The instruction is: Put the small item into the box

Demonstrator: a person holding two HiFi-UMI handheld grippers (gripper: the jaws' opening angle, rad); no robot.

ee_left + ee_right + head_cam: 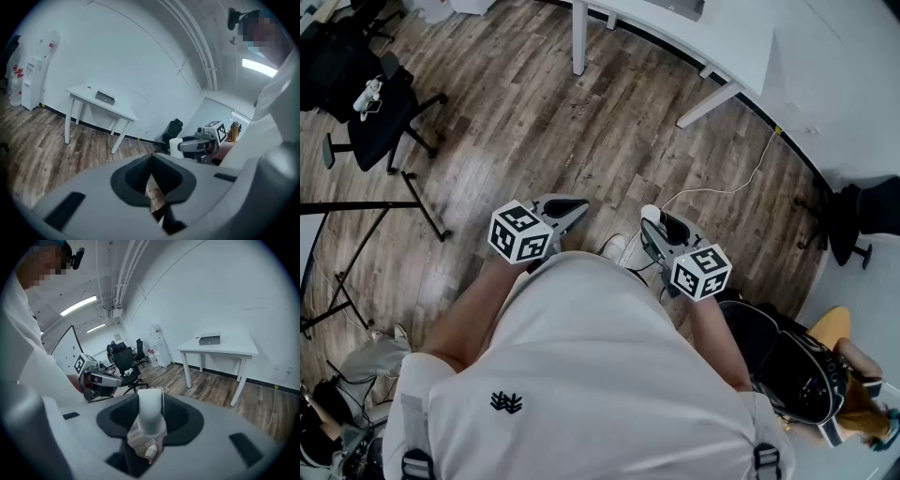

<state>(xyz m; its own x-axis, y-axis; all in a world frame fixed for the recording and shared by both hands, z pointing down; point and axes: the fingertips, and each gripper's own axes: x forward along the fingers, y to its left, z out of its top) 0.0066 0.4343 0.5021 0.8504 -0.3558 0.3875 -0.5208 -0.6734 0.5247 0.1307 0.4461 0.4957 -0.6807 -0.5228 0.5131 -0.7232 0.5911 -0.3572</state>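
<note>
A person stands on the wood floor with a gripper in each hand, both held in front of the body. My right gripper (pixel 654 225) is shut on the small item (pixel 151 417), a white roll in a clear wrapper, which also shows as the small item (pixel 651 215) at the jaw tips. My left gripper (pixel 565 212) is shut, its pads meeting at the tip with nothing between them. A flat grey box (pixel 209 339) lies on the white table (pixel 234 348) across the room, and this box (pixel 105 97) shows in the left gripper view too.
A black office chair (pixel 380 117) stands at the left, above the black legs of a stand (pixel 366 234). A white cable (pixel 717 190) trails over the floor towards the wall. A second black chair (pixel 855 220) and a dark bag (pixel 797 366) are at the right. A water dispenser (pixel 33 82) stands by the wall.
</note>
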